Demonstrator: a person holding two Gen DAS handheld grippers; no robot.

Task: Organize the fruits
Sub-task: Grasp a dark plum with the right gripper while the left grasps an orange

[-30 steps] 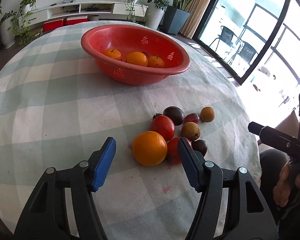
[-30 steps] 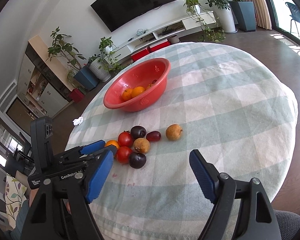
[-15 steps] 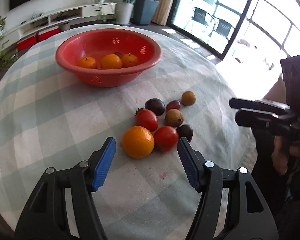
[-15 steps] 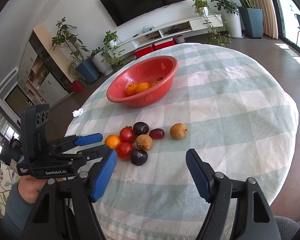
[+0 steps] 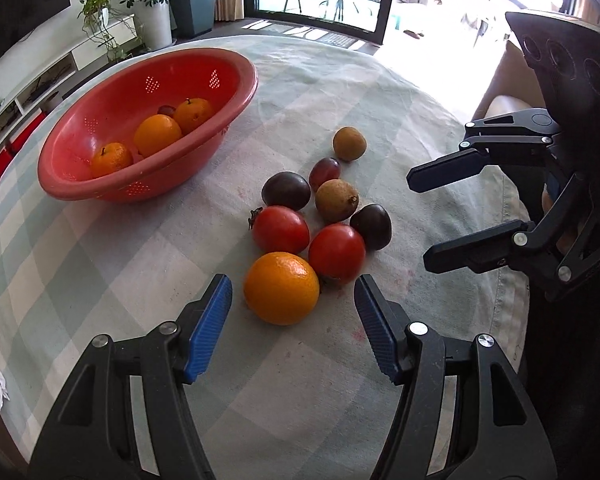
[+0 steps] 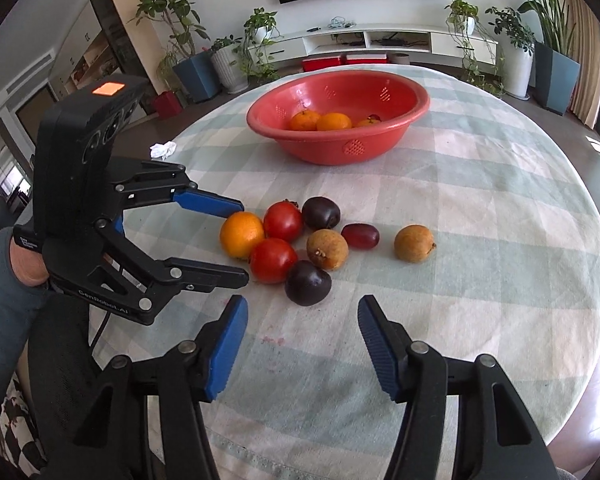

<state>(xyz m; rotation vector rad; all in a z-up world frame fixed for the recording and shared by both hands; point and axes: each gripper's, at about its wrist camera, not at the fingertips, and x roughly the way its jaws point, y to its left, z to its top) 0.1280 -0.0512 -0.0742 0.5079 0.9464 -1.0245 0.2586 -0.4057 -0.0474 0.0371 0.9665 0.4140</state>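
An orange (image 5: 281, 293) lies at the near end of a fruit pile on the checked tablecloth, with two red tomatoes (image 5: 280, 229), two dark plums (image 5: 286, 190), two brown fruits (image 5: 336, 199) and a red grape (image 5: 325, 168). My left gripper (image 5: 292, 286) straddles the orange. Its jaws are closing and the blue pads are still clear of the peel. From the other side comes my right gripper (image 6: 302, 304), jaws closing too, with a dark plum (image 6: 308, 282) just ahead of the tips and nothing pressed. The red bowl (image 5: 236, 92) behind holds three oranges.
A crumpled white tissue (image 6: 164, 149) lies near the table's left edge. The round table's edge (image 5: 504, 280) drops off close behind the right gripper (image 5: 418, 220). Plants, a low white cabinet and glass doors stand beyond the table.
Both grippers have rolled and moved in on the fruit pile. The right gripper's jaws have narrowed and the left's slightly. The orange now sits between the left fingertips.
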